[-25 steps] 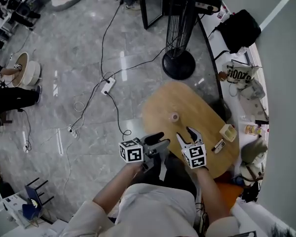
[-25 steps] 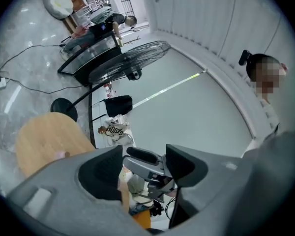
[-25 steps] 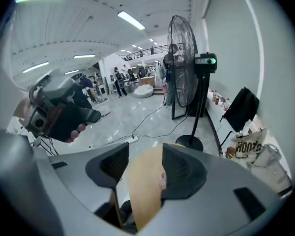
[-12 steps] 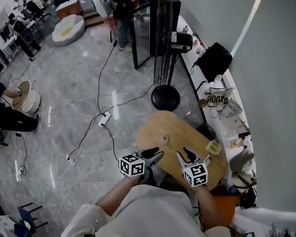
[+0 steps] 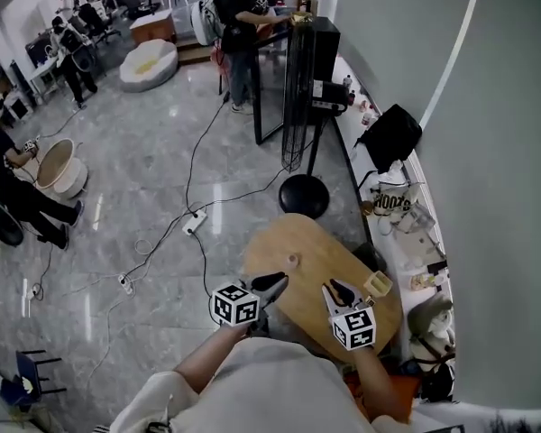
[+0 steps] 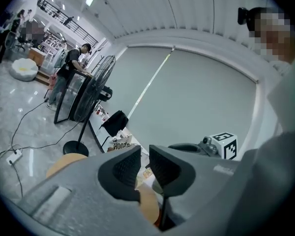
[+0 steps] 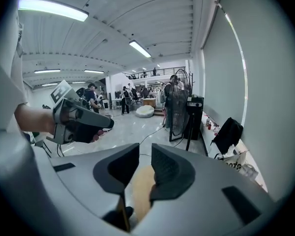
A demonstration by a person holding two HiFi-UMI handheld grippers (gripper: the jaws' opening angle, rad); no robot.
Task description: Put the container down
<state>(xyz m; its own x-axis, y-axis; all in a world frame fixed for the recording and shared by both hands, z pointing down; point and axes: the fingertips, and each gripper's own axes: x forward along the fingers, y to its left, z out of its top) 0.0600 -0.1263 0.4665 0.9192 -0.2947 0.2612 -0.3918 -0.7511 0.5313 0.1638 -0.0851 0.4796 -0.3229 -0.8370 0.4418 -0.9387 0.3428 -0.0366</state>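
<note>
On the oval wooden table (image 5: pixel 320 251) the small round pale container (image 5: pixel 292 261) stands upright by itself, apart from both my tongs, so I judge it already set down. My left gripper (image 5: pixel 278 281) and right gripper (image 5: pixel 333 288) hover over the table's near edge. Their jaws have just been closing, leaving a thin gap with nothing between. To finish well, I'd draw both away high, never sweeping across the container. I count one container, one table, one yellowish box (image 5: pixel 376 284) and two grippers.
</note>
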